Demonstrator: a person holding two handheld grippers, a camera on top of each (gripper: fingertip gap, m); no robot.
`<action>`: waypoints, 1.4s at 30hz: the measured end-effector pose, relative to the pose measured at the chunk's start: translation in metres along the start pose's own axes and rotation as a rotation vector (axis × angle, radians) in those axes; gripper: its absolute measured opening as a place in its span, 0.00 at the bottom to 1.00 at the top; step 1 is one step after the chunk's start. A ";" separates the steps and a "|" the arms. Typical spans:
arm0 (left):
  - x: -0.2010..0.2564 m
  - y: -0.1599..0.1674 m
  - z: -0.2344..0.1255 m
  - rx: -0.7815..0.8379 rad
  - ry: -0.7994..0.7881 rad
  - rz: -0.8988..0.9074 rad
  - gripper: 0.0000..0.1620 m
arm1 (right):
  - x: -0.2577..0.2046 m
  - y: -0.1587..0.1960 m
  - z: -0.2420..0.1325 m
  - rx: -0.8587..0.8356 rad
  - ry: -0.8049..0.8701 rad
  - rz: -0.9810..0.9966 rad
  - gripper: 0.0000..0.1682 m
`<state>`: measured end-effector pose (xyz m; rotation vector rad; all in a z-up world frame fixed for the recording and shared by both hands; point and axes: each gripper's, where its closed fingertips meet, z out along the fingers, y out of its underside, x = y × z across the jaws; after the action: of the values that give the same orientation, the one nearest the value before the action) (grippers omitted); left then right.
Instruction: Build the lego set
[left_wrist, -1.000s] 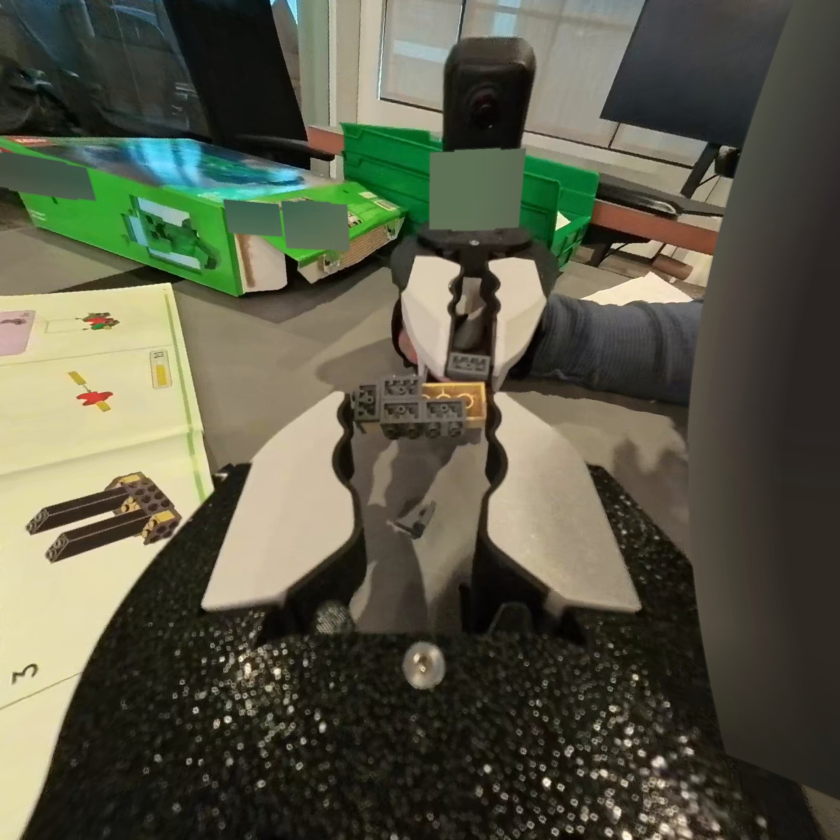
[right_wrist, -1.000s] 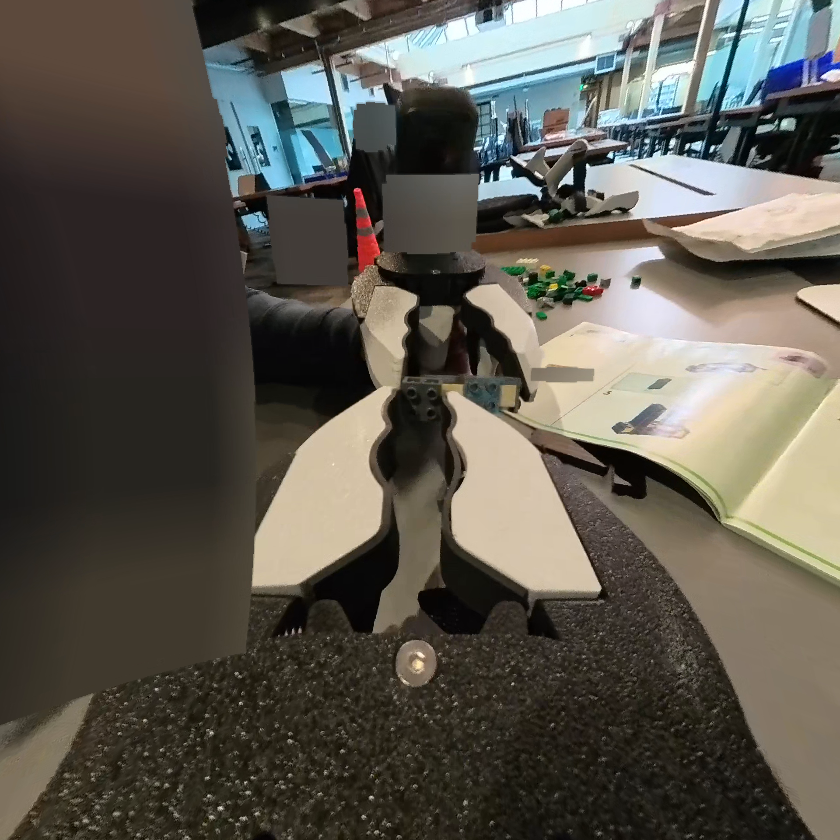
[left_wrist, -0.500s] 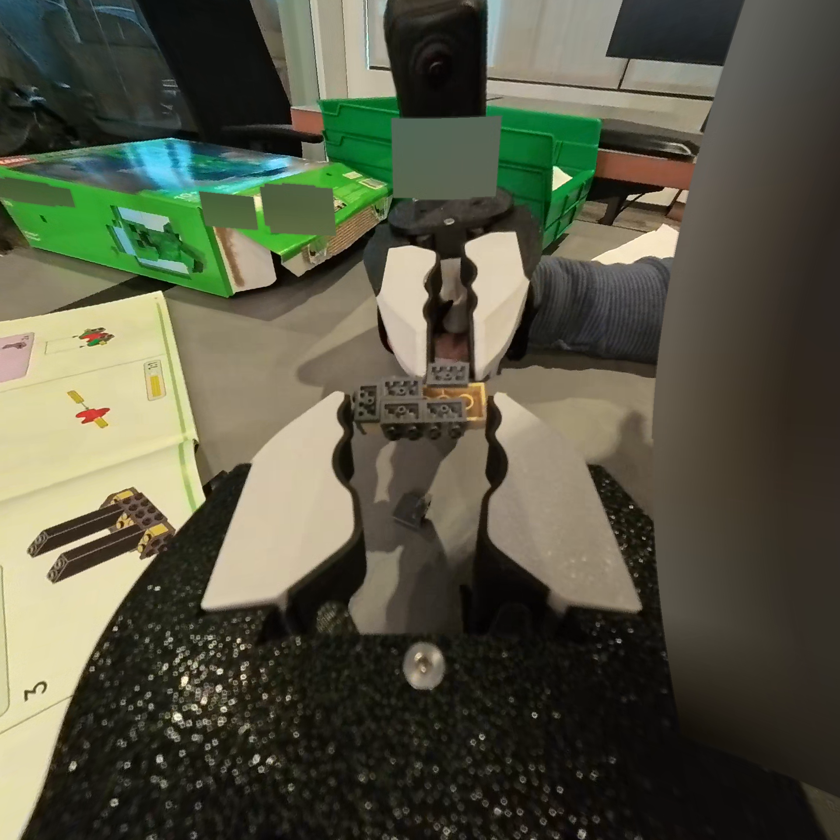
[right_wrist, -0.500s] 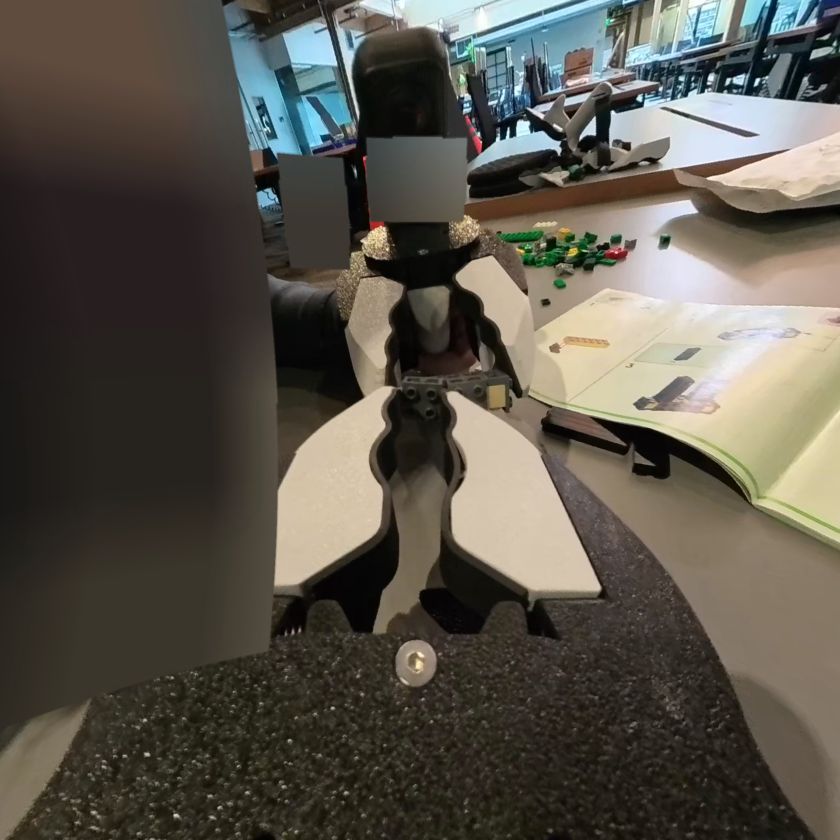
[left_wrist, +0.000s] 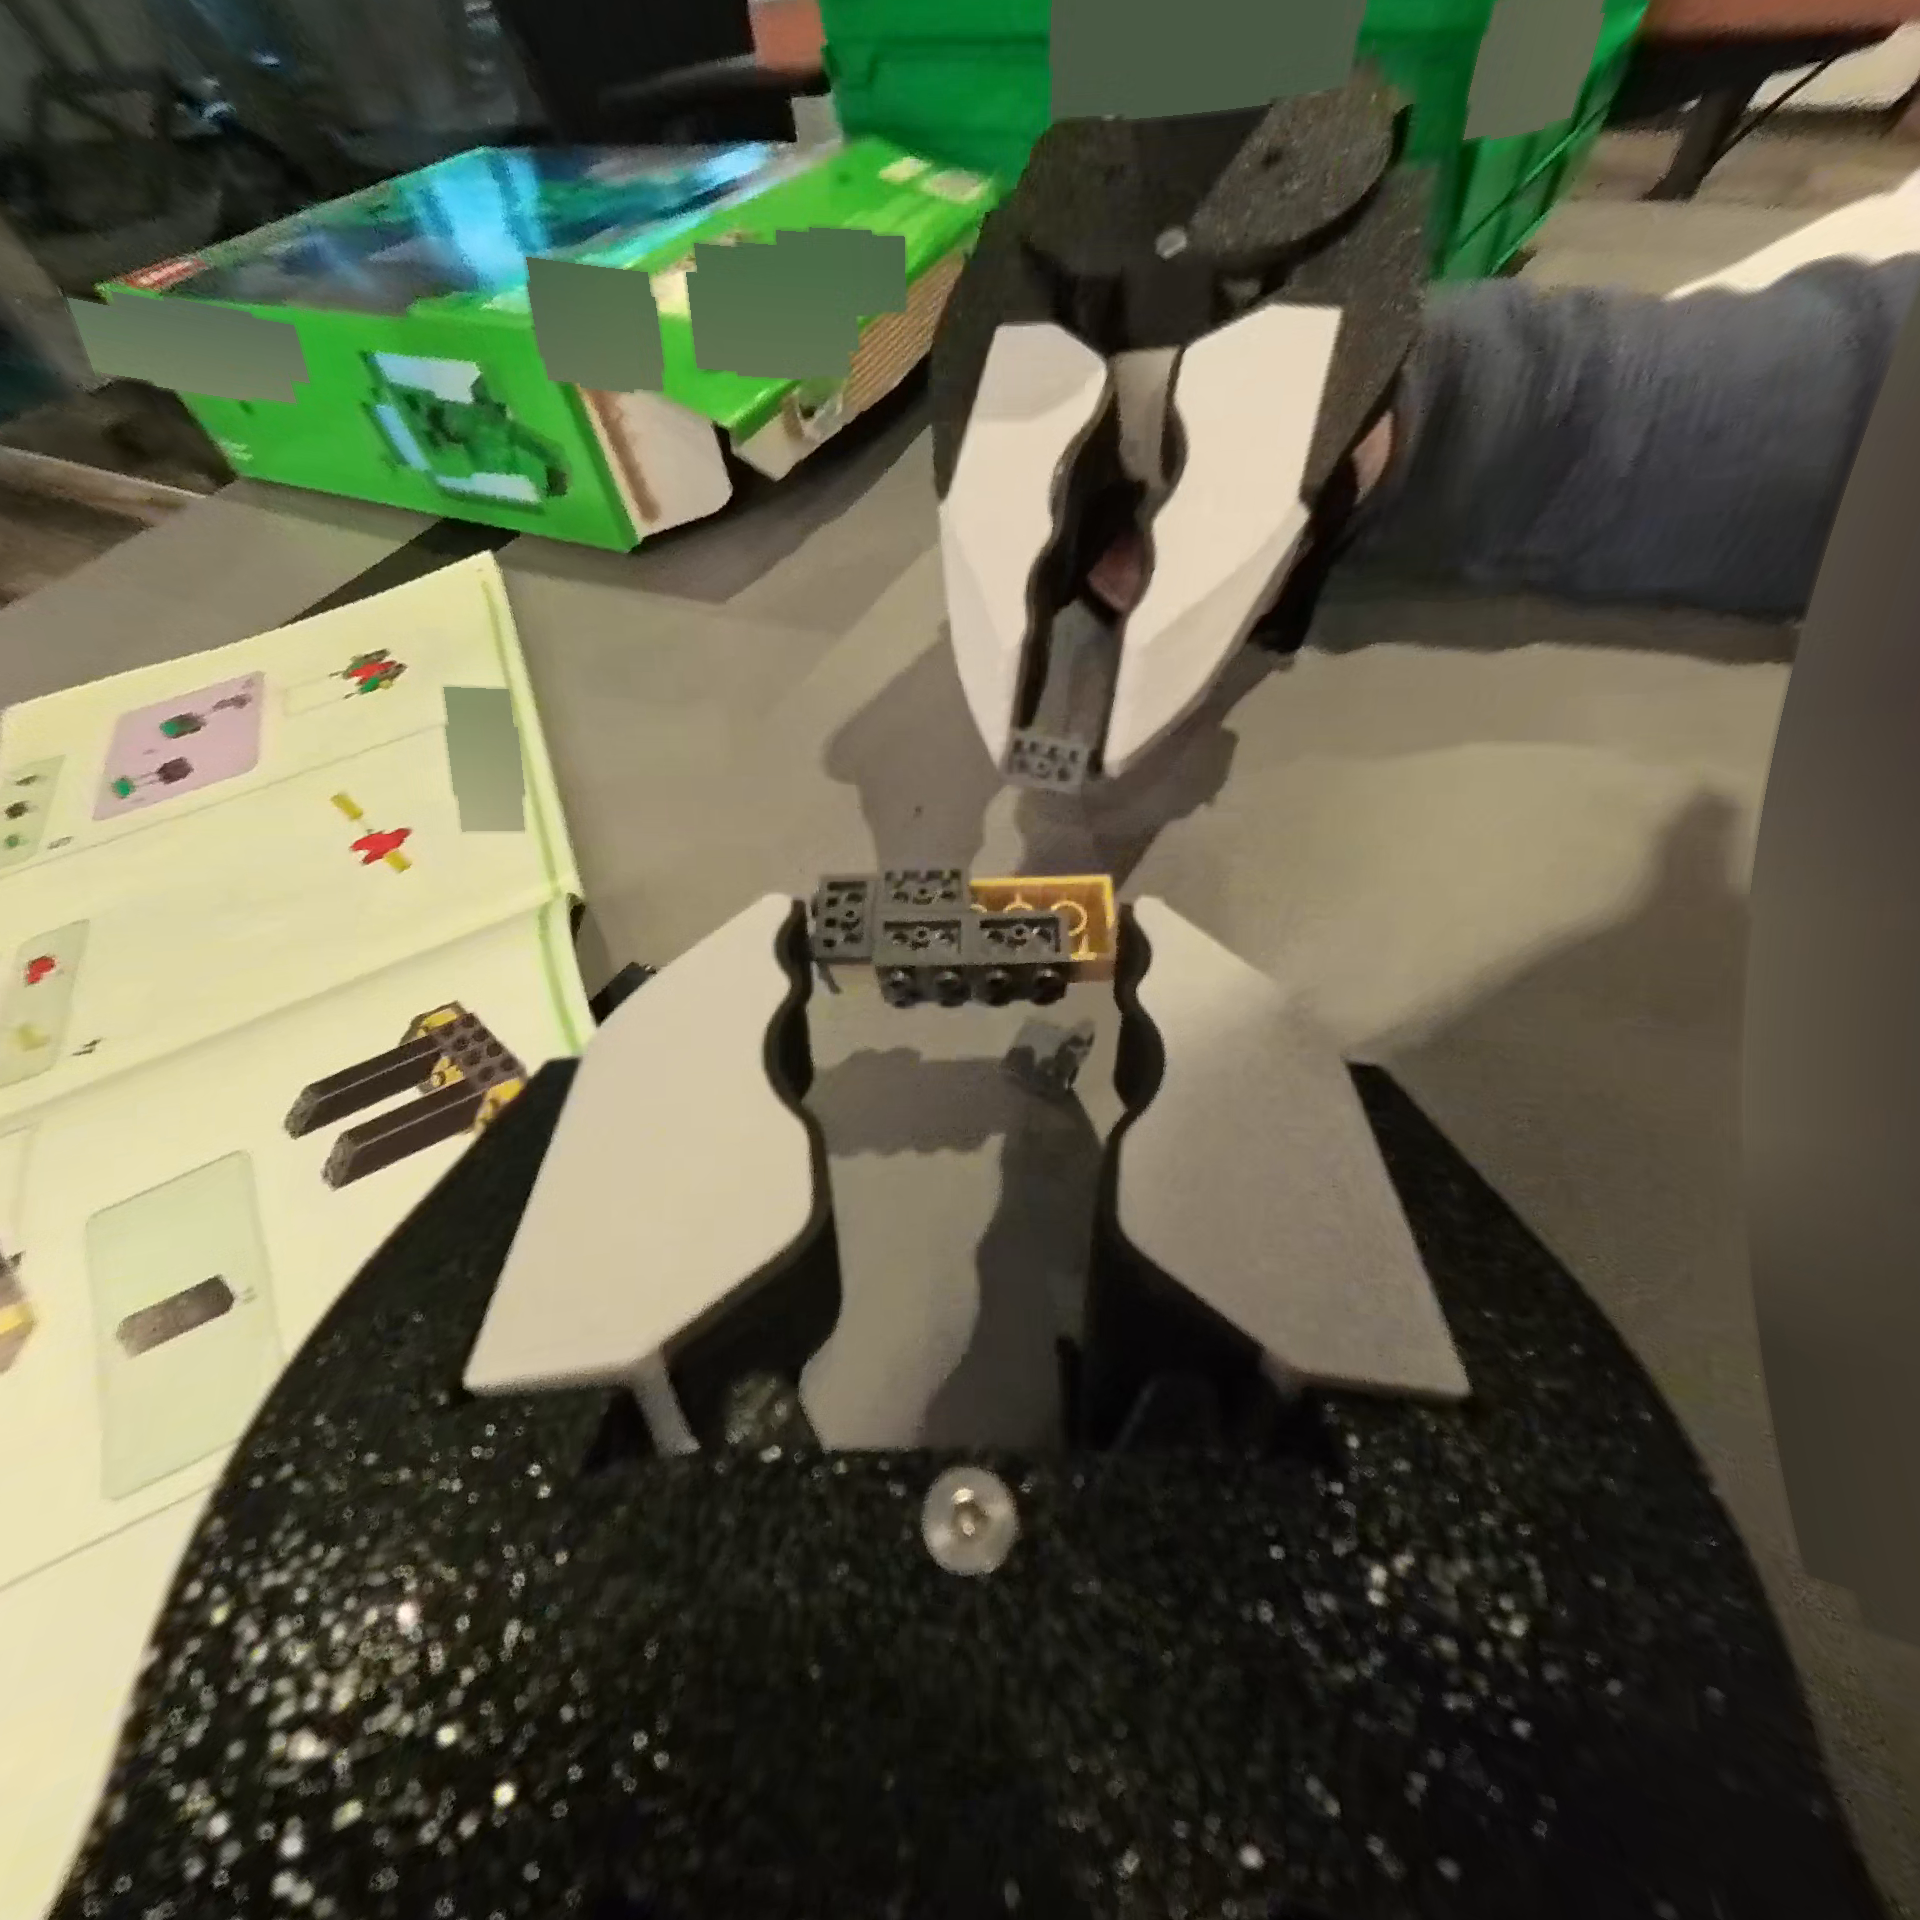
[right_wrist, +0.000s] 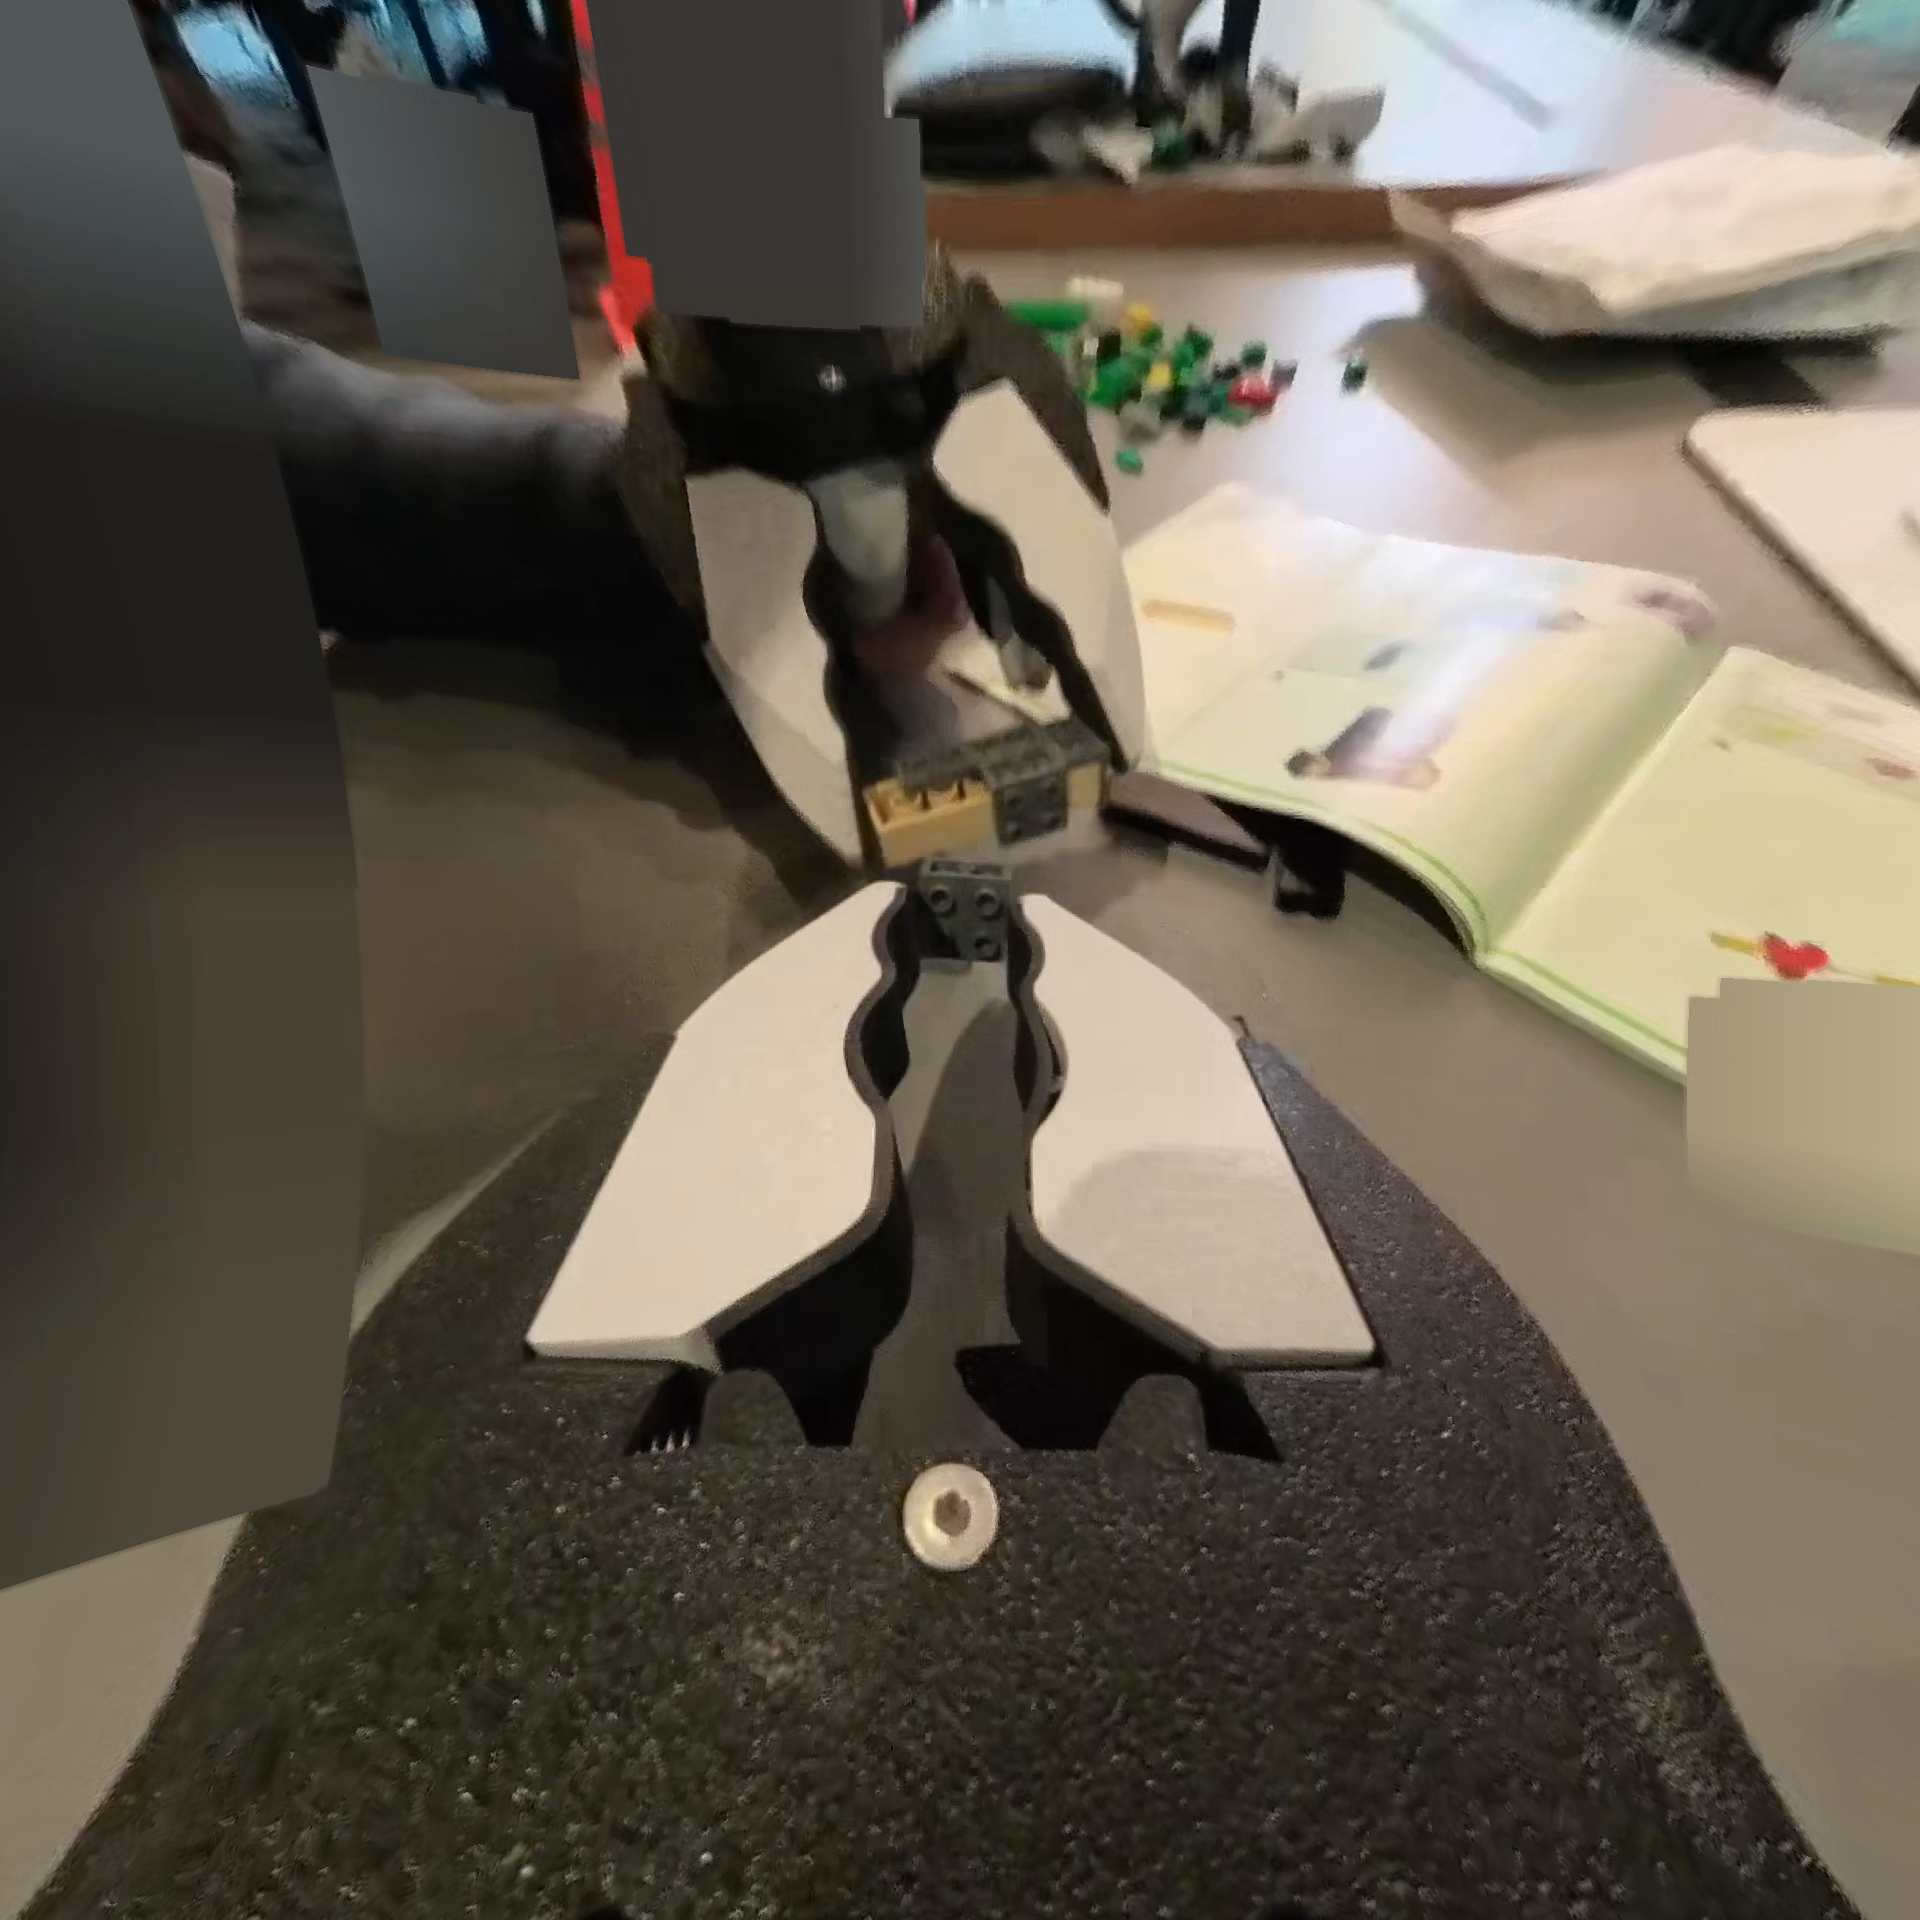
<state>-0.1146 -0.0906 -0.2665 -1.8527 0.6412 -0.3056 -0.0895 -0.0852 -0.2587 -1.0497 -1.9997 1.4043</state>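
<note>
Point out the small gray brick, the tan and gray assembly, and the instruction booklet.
small gray brick (right_wrist: 967, 912), right wrist view, studded face.
tan and gray assembly (left_wrist: 1039, 914), left wrist view, tan brick's top.
instruction booklet (left_wrist: 260, 935), left wrist view, open page.

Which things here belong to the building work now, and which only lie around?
In use:
- left tool holding grey and tan assembly
- right tool holding small grey brick
- instruction booklet

Lying about:
- green box
- loose brick pile
- small grey piece
</note>
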 end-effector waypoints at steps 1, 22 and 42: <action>-0.001 0.001 0.001 -0.010 -0.010 0.006 0.35 | 0.000 0.008 0.001 -0.050 -0.007 0.013 0.09; -0.003 0.002 0.001 -0.012 -0.019 -0.019 0.34 | -0.008 0.041 0.006 -0.259 -0.075 0.029 0.14; -0.006 -0.001 -0.003 0.024 -0.014 -0.064 0.35 | 0.001 0.043 0.013 -0.312 0.040 -0.084 0.04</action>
<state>-0.1202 -0.0890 -0.2636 -1.8534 0.5675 -0.3401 -0.0857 -0.0839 -0.3038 -1.0969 -2.2536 1.0409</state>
